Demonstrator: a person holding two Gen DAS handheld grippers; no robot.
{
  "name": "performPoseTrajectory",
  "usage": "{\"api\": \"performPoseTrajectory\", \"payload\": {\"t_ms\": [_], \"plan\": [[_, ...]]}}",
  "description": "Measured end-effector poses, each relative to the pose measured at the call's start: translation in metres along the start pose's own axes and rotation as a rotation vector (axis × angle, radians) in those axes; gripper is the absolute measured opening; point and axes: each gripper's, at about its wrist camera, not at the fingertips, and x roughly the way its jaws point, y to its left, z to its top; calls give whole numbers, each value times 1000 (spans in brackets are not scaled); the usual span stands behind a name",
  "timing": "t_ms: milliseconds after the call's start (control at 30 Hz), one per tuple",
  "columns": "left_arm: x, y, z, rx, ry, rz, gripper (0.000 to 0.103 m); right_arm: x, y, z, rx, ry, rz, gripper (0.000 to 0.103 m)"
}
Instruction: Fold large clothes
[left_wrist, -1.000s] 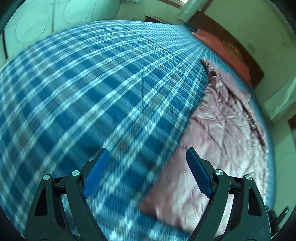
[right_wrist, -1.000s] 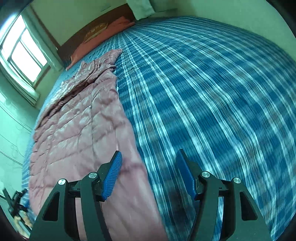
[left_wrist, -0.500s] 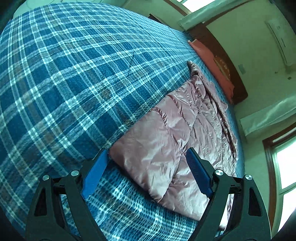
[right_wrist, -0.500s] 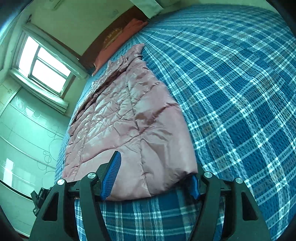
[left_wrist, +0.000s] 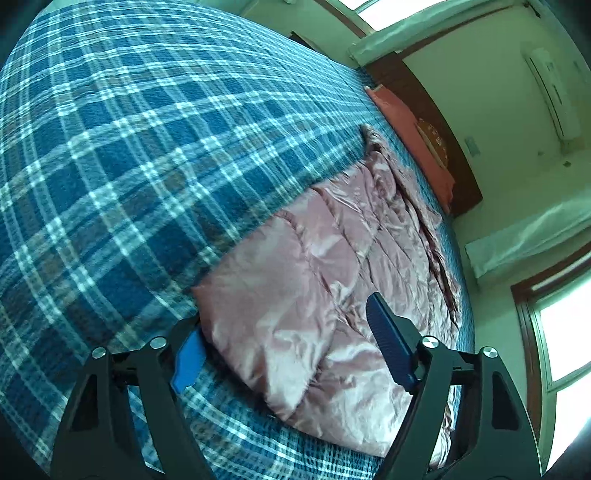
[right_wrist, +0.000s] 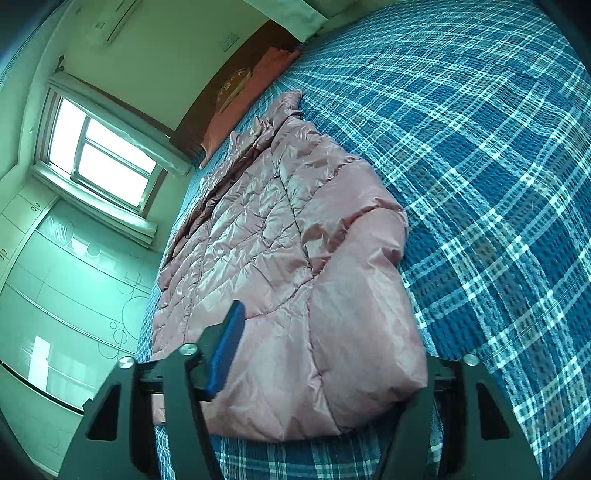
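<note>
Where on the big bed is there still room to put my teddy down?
The bare blue plaid bedspread on the side of the shiny pink puffer jacket away from the window is free. The window side is crowded: the jacket lies there, an orange pillow beyond it, and both open grippers at its near end.

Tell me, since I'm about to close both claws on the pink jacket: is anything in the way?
Nothing visible. The pink jacket lies alone on the plaid bedspread, its near end already between the open left claw and right claw.
</note>
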Motion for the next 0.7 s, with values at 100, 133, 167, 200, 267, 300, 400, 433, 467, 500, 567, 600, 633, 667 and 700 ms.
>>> {"api": "performPoseTrajectory", "payload": {"t_ms": [100,133,167,200,267,300,400,433,467,500,567,600,633,667,700], "plan": [[8,-2,-3,-12,44,-36,66,-3,-7,-1,22,-1,8,46],[12,-3,-3,-14,46,-30,65,-3,-9,-1,30,-1,8,44],[14,-4,-4,-4,43,-23,65,-2,-12,0,46,0,9,41],[15,-6,-4,8,41,-18,65,-1,-14,0,57,-1,8,38],[20,-14,-4,46,36,-5,63,1,-14,2,55,3,7,28],[20,-16,-3,54,38,-7,50,3,-14,2,53,8,8,22],[27,-17,-4,44,84,-17,24,5,-13,2,53,7,14,17],[27,-16,-4,35,88,-24,21,4,-13,2,56,4,21,16],[26,-15,-3,23,90,-30,18,2,-12,2,57,2,30,15],[25,-13,-2,17,90,-33,13,1,-12,2,57,-1,34,15],[19,-10,0,0,85,-65,9,-4,-11,2,60,-7,57,14],[15,-10,1,-8,83,-81,8,-7,-10,2,60,-10,69,13],[11,-10,2,-9,79,-95,7,-11,-7,3,55,-13,82,13],[6,-13,3,-2,71,-111,7,-14,-5,3,51,-15,89,13],[0,-15,4,9,63,-122,6,-18,-3,3,46,-17,99,13]]}}
